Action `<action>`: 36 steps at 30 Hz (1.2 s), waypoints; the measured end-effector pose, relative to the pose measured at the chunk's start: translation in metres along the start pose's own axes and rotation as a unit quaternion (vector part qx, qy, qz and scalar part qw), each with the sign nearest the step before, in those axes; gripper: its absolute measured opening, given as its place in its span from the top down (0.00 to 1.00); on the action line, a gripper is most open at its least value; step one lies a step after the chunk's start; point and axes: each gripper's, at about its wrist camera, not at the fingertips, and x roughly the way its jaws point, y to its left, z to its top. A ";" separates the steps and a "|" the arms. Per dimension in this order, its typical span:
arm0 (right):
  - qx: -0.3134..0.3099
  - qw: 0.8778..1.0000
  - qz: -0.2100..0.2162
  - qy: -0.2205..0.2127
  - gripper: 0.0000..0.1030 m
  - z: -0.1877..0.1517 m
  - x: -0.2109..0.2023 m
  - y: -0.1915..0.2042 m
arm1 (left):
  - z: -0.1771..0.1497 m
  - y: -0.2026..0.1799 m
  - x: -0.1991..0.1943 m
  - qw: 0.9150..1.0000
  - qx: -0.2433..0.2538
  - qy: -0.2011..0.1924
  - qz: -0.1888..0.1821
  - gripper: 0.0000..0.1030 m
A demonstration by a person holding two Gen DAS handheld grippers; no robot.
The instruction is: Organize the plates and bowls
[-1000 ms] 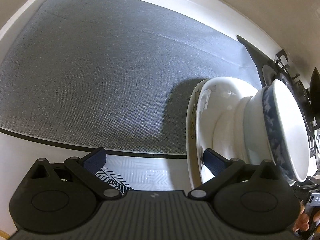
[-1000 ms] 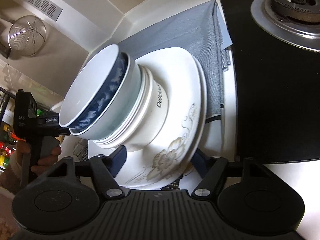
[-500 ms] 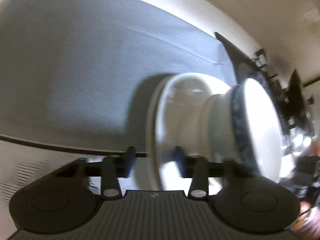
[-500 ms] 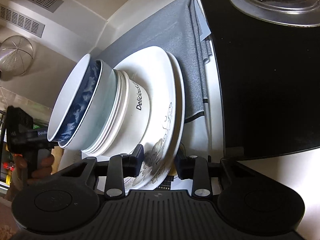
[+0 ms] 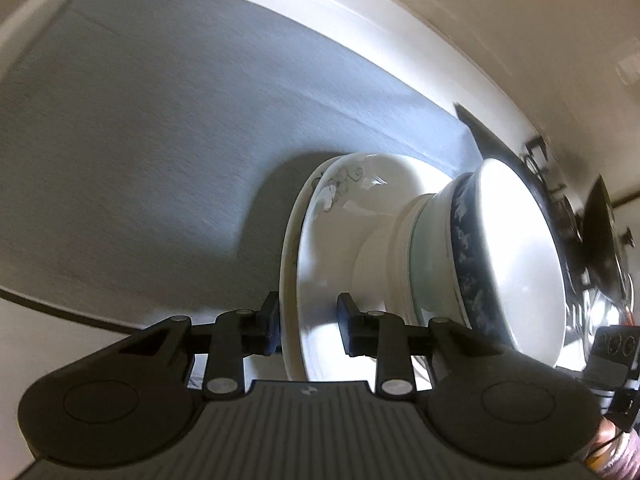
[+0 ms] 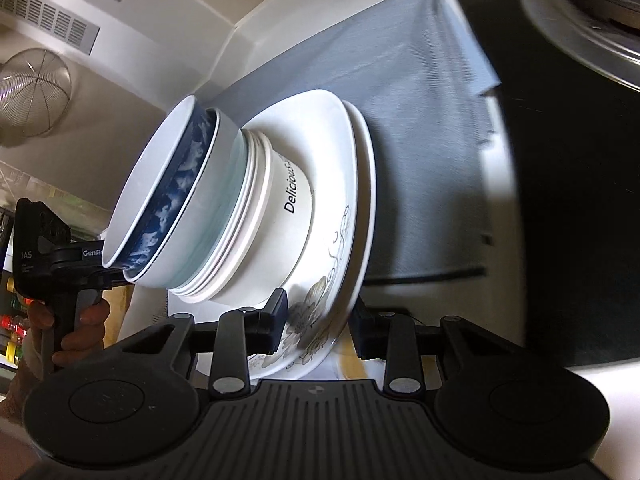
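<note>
Landmark: the stack of plates, all places given from it.

1. Grey mat. Under and beyond the stack, reaching far to its left in the left wrist view. Most of it is bare.

2. Left gripper. At the near left rim of the stack. Fingers drawn narrow, one pad under the rim and one on top, clamping the plates.

3. Stack of plates. Two or more white plates with a floral print, held between both grippers. It appears tilted in both views; whether its far edge touches the mat I cannot tell.

4. Nested bowls. On top of the plates at their middle. A white bowl lettered "Delicious" at the bottom, pale ones inside it, a blue-patterned bowl uppermost.

5. Right gripper. At the opposite rim of the stack. Fingers narrow, one pad on the flowered face and one behind the rim, gripping the plates.

6. Gas hob. Black glass just right of the stack past the mat's edge, with a steel burner ring at the far corner.

Step in hand, as I judge it: the sorted pile is gripped at both rims for carrying as one load.

Next move calls for: both hands travelling together and level, or the bowls could slide off.
</note>
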 end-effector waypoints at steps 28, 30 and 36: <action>-0.039 0.997 0.055 0.023 0.66 0.049 0.102 0.062 | 0.043 0.074 -0.064 0.981 -0.049 -0.116 0.148 0.58; -0.034 0.998 0.055 0.023 0.65 0.047 0.097 0.057 | 0.041 0.067 -0.068 0.977 -0.043 -0.130 0.164 0.38; -0.033 0.998 0.055 0.004 0.58 0.042 0.058 0.054 | 0.018 0.043 -0.107 0.962 -0.016 -0.193 0.192 0.00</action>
